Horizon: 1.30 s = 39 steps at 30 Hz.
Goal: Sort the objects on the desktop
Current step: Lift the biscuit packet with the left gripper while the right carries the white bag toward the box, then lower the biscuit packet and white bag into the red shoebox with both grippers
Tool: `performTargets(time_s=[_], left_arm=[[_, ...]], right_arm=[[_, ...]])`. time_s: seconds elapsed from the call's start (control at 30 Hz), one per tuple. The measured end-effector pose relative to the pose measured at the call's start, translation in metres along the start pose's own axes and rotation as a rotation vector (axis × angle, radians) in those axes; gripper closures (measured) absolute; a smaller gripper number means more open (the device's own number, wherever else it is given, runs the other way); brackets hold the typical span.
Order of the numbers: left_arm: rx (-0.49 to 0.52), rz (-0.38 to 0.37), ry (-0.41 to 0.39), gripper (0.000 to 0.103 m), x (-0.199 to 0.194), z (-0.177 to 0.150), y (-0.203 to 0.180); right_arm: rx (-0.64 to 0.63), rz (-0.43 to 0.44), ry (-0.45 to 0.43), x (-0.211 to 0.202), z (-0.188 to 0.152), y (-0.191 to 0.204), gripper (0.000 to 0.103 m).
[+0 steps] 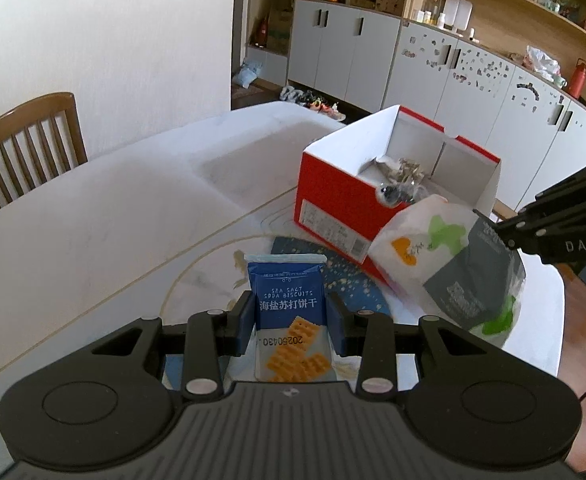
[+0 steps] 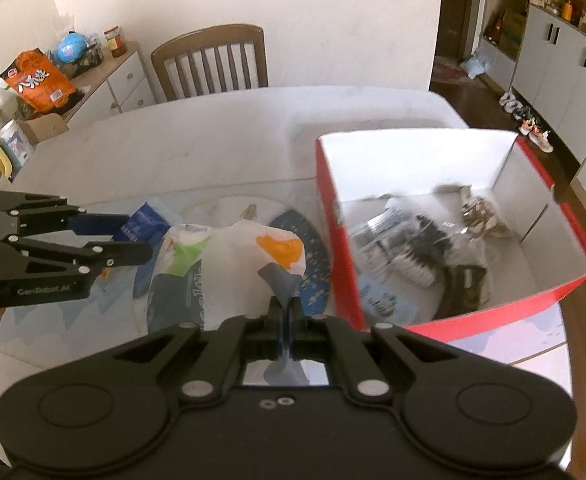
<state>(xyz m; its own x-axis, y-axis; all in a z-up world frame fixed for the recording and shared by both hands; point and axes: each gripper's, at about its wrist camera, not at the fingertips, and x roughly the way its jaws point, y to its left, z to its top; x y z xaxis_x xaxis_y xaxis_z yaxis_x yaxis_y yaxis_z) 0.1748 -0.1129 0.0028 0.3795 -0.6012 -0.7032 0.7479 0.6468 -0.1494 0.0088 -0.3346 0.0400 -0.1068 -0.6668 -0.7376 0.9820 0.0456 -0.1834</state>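
Here, left gripper [image 1: 291, 312] pinching a blue biscuit packet [image 1: 287, 300], right gripper [image 2: 286, 312] clamped on a white snack bag [image 2: 233, 264] above the bench [image 1: 93, 220], red box [image 1: 341, 200] at two o'clock.

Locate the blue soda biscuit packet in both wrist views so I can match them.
Left wrist view: blue biscuit packet at bottom centre, clamped between the left gripper fingers.
Right wrist view: only a blue corner of it shows at left, mid-height, in the same gripper.
Shared landmark: the red box.
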Motion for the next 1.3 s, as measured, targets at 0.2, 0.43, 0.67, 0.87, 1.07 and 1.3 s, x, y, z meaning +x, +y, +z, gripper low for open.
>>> performTargets(time_s=[0.2,0.43,0.67,0.87,1.07,1.3], left_arm=[[0.014,0.0,-0.011,0.066,0.003,0.016,-0.016],[0.019,0.004,-0.023,0.066,0.014,0.036,-0.038],[0.017,0.014,-0.023,0.067,0.035,0.058,-0.064],[0.019,0.015,-0.02,0.067,0.053,0.074,-0.086],[0.033,0.013,-0.015,0.067,0.07,0.089,-0.109],[0.056,0.006,0.001,0.067,0.091,0.105,-0.13]], right_arm=[[-0.022,-0.009,-0.014,-0.006,0.008,-0.022,0.102],[-0.029,-0.015,-0.023,-0.008,0.019,-0.058,0.102],[-0.049,-0.01,-0.027,-0.005,0.031,-0.096,0.102],[-0.06,-0.013,-0.031,-0.003,0.039,-0.127,0.102],[-0.053,-0.044,-0.04,0.002,0.05,-0.162,0.102],[-0.02,-0.097,-0.058,0.007,0.061,-0.2,0.102]])
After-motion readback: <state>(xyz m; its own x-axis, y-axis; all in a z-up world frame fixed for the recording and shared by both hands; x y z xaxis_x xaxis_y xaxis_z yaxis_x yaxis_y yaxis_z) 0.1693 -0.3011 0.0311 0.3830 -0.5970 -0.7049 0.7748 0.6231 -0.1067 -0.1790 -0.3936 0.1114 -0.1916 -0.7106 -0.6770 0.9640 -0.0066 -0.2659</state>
